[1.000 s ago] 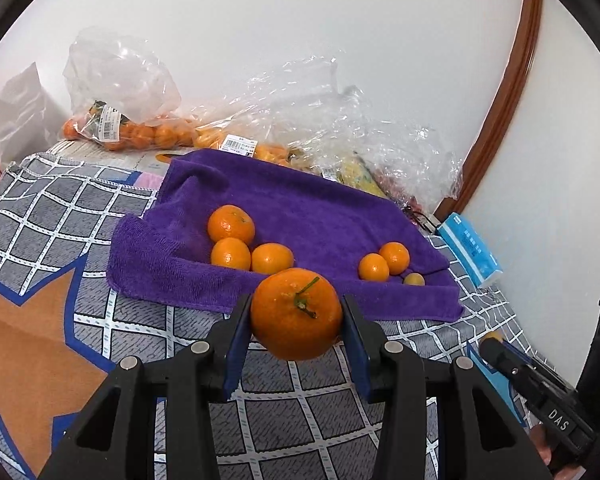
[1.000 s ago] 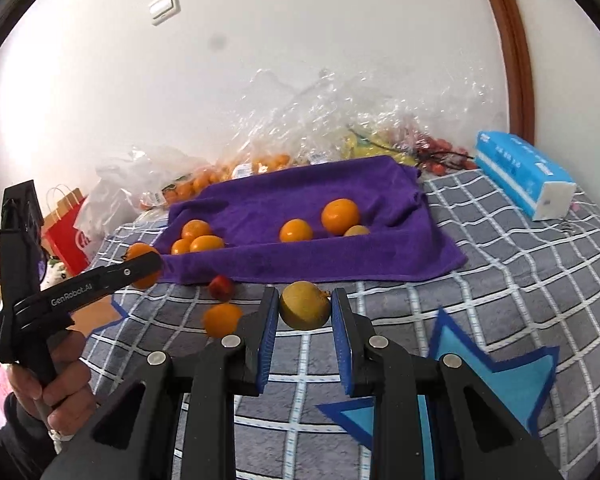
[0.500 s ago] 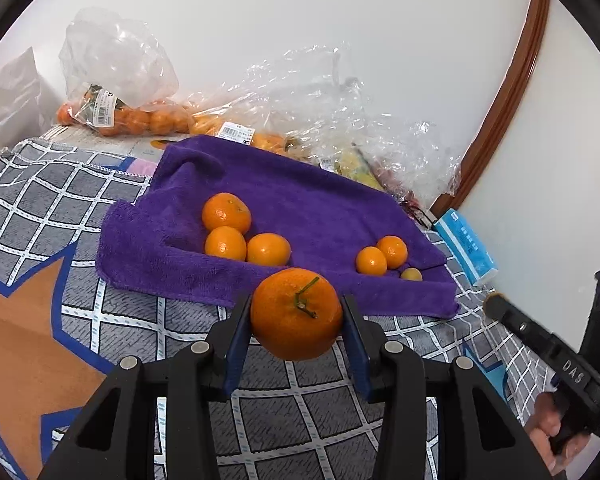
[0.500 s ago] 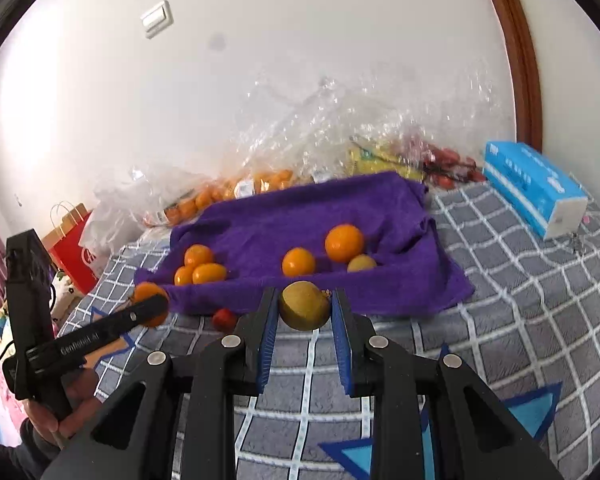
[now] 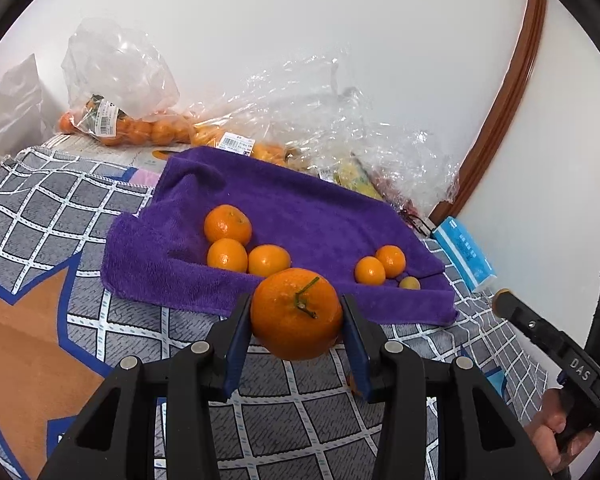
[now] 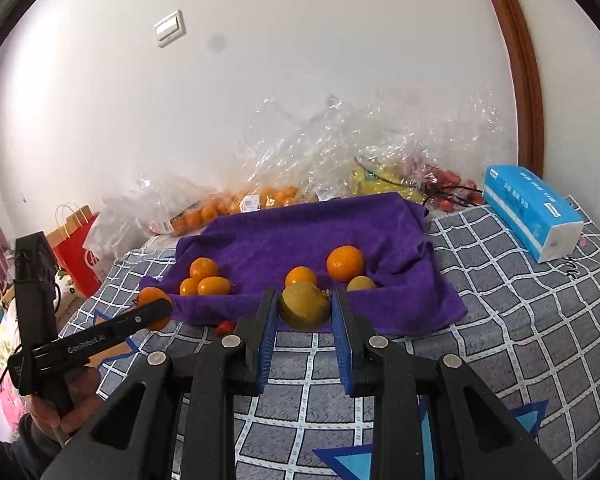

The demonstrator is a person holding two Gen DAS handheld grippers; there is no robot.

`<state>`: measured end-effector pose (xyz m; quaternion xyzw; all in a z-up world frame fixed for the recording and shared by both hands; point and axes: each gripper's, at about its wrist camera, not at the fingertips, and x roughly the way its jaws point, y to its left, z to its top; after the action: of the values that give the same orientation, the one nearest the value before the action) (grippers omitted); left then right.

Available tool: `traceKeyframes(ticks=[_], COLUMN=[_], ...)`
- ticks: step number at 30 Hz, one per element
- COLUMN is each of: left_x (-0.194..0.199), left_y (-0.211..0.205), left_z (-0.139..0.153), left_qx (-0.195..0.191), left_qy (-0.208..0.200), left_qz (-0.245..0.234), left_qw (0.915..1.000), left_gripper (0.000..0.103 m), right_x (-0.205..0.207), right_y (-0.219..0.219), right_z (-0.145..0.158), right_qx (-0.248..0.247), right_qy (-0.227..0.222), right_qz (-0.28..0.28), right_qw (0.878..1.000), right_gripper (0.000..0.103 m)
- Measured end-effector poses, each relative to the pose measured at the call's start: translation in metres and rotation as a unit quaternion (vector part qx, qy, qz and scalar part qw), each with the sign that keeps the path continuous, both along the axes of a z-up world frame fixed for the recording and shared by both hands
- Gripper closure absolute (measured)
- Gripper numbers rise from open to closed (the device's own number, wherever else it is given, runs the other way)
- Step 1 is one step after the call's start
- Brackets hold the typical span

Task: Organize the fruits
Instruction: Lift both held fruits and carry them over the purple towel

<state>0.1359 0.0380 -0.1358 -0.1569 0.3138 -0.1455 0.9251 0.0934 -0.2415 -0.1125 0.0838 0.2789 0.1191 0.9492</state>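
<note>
Right gripper (image 6: pixel 305 307) now nearer purple towel (image 6: pixel 300 236), clamped on one yellow-green fruit (image 6: pixel 304 305). Left gripper (image 5: pixel 296 314) clamps one stemmed orange (image 5: pixel 296 314) at towel's near edge. On towel: five oranges, one small yellowish fruit (image 5: pixel 409 283).

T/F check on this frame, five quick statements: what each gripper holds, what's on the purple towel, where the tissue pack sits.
1. The left gripper clamps an orange with a green stem. True.
2. The right gripper is empty. False: it grips a yellow-green fruit.
3. Oranges lie on the purple towel. True.
4. The blue tissue pack sits on the towel. False: it lies on the checked cover, beside it.
5. The towel is bare. False: it holds several fruits.
</note>
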Motion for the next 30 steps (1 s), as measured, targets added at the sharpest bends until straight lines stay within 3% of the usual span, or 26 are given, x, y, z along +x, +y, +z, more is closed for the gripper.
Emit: traceKeyframes(ticks=[6,17,25,30], left_x=[0.0,-0.009,0.009,0.038], left_y=[0.004,0.002,-0.011,-0.024], left_z=[0.002,0.033,0.064,0.071], left_qx=[-0.01,0.035,0.065,0.077], left_qy=[0.001,-0.013,-0.03,-0.033], left_qz=[0.002,0.008,0.009,0.016], left_qw=[0.9999,0.9993,0.9974,0.9964], left_gripper=[0.062,0.062,0.062,0.062], right_x=[0.017,0.05,0.084,0.095], right_y=[0.006,0.012,0.007,0.0], right_z=[0.007,0.036,0.058,0.053], right_qx=[-0.026,-0.07,-0.053,-0.047], right_qy=[0.002,-0.019,-0.044,-0.046], right_qz=[-0.015,-0.027,-0.041,-0.035], right_qw=[1.0,0.997,0.997,0.997], right_gripper=[0.077,0.077,0.077,0.077])
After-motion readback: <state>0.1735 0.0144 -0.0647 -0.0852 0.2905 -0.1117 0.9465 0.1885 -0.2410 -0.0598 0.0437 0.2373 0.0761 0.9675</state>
